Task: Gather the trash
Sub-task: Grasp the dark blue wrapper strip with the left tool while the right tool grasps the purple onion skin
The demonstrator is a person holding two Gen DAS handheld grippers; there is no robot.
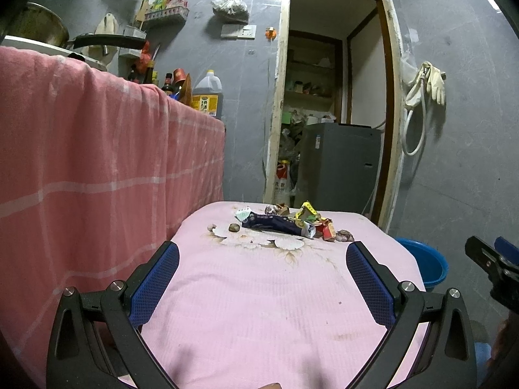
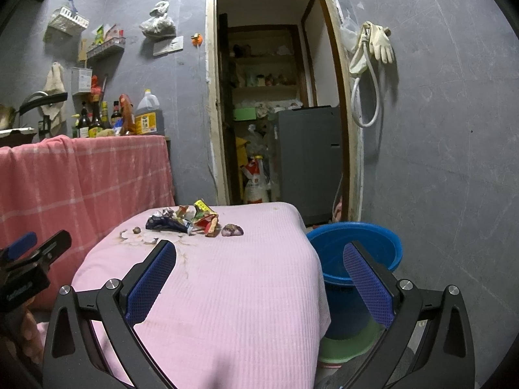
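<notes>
Both grippers hovering wide at the near edge, trash sitting at the far end.

Left gripper (image 1: 262,278) is hanging over the near part of the pink cloth (image 1: 259,308), jaws spread wide, gripping nothing. Right gripper (image 2: 259,278) is doing the same near the cloth's right edge, jaws wide, empty, right finger (image 2: 366,285) overlapping the blue bucket (image 2: 382,236) in view. Bucket is standing on the floor just beside the table's right side. Trash pile (image 1: 285,220) is lying at the far end: dark blue wrapper (image 1: 275,223) across the middle, yellow and red wrappers (image 1: 319,223) to its right, small brown bits (image 1: 233,227) to its left. Beyond, a doorway with a grey appliance (image 1: 337,165).
</notes>
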